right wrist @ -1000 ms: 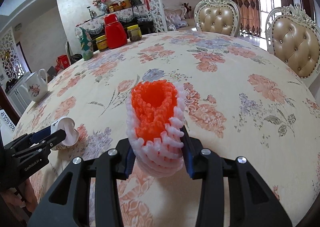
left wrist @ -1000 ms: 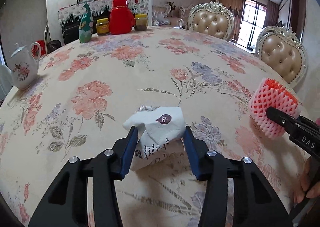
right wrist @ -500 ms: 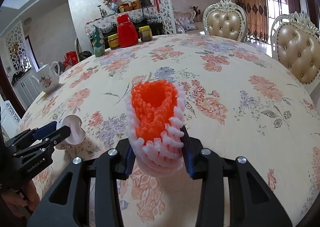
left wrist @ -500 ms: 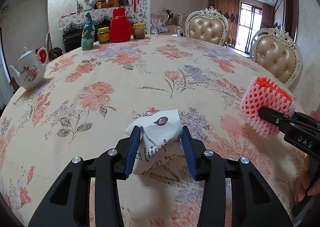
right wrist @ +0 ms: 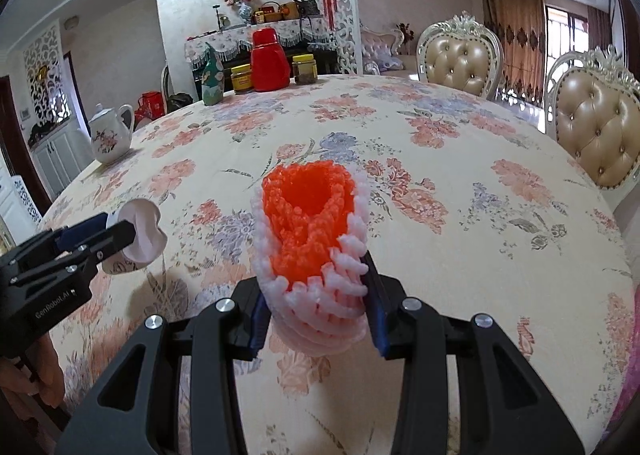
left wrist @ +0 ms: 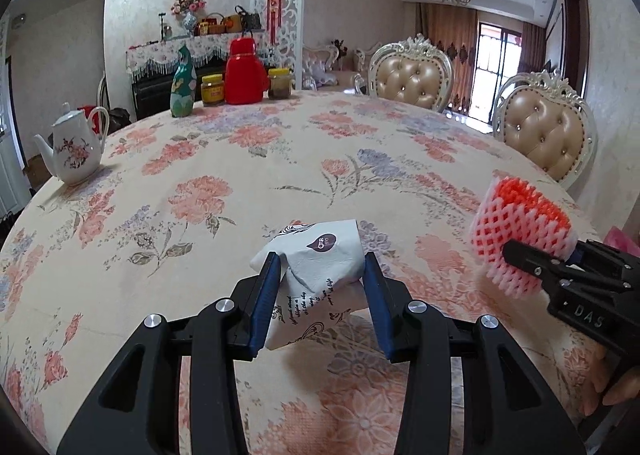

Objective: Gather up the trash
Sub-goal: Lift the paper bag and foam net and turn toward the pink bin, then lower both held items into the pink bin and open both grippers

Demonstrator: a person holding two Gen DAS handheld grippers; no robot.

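A crumpled white paper cup point(left wrist: 316, 267) with dark print is pinched between the blue pads of my left gripper point(left wrist: 320, 275), lifted off the floral tablecloth point(left wrist: 240, 175). My right gripper point(right wrist: 316, 279) is shut on a pink foam fruit net with an orange net inside it point(right wrist: 312, 231), also held above the table. In the left wrist view the foam net point(left wrist: 516, 227) and the right gripper's tip show at the right edge. In the right wrist view the cup point(right wrist: 140, 231) and the left gripper show at the left edge.
A white teapot point(left wrist: 74, 153) stands at the table's left edge. A green bottle point(left wrist: 182, 85), a red jug point(left wrist: 244, 71) and two jars stand at the far side. Two padded chairs point(left wrist: 548, 131) stand beyond the table on the right. A hand shows at each lower corner.
Both grippers have drawn back toward the table's near edge with their loads, and both views tilted up slightly. The left jaws closed a little tighter on the cup.
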